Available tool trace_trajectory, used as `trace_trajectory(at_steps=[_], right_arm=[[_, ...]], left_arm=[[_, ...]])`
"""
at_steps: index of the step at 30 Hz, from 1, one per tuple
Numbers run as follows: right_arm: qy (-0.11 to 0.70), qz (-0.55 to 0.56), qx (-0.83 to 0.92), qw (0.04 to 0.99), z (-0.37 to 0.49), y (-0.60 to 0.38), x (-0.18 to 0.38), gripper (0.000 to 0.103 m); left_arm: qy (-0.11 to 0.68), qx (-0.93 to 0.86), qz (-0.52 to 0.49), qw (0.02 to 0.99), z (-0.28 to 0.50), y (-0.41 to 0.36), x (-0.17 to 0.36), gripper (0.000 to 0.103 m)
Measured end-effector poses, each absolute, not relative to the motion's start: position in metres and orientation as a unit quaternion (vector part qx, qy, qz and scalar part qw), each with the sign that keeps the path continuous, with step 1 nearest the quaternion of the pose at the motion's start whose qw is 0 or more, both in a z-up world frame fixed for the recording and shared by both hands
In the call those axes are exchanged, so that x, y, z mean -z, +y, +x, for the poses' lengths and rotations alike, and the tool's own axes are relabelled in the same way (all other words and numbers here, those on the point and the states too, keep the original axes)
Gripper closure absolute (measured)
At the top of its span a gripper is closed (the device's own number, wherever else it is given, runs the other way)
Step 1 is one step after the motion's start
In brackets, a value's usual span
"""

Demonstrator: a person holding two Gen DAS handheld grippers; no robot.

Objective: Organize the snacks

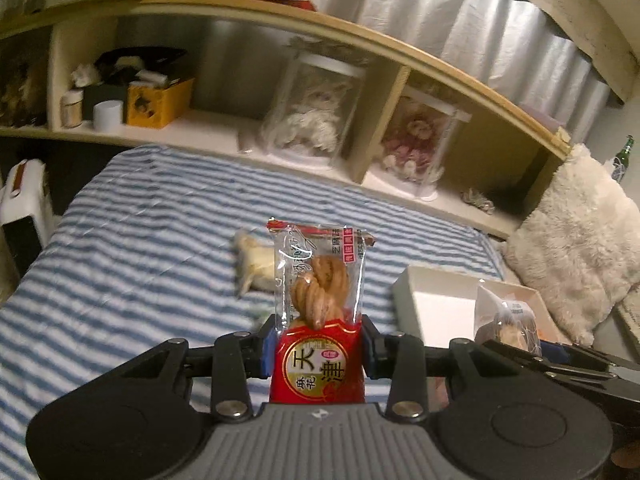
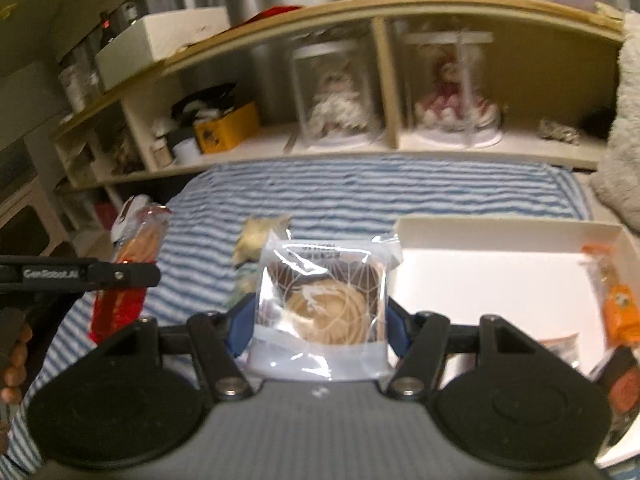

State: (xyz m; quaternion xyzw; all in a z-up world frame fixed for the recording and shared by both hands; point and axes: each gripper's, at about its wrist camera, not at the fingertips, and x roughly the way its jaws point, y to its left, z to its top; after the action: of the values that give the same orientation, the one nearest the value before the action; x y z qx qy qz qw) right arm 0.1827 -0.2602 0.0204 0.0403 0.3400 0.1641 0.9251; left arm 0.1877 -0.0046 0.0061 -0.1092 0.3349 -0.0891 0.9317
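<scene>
My left gripper is shut on a red and clear packet of fried dough twist, held upright above the striped bed; the same twist packet shows at the left of the right wrist view. My right gripper is shut on a clear packet with a round pastry, which also appears as the pastry packet beside the white box. The white box lies open on the bed at the right, with an orange snack packet in it. A pale wrapped snack lies loose on the bedspread.
A blue-and-white striped bedspread covers the bed. Behind it a wooden headboard shelf holds two dolls in clear cases, a yellow box and jars. A fluffy cream pillow leans at the right. A white stool stands at the left.
</scene>
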Motion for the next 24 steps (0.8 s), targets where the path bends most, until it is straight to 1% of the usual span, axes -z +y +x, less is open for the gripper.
trace_trajectory(at_steps=[16, 24], right_arm=[[0.327, 0.099, -0.089, 0.935, 0.220, -0.337, -0.014, 0.034], [0.332, 0.139, -0.044, 0.932, 0.242, -0.379, 0.003, 0.034]], left_arm=[[0.340, 0.169, -0.071, 0.922, 0.255, -0.122, 0.006, 0.062], [0.350, 0.201, -0.057, 0.913, 0.286, -0.181, 0.030, 0.062]])
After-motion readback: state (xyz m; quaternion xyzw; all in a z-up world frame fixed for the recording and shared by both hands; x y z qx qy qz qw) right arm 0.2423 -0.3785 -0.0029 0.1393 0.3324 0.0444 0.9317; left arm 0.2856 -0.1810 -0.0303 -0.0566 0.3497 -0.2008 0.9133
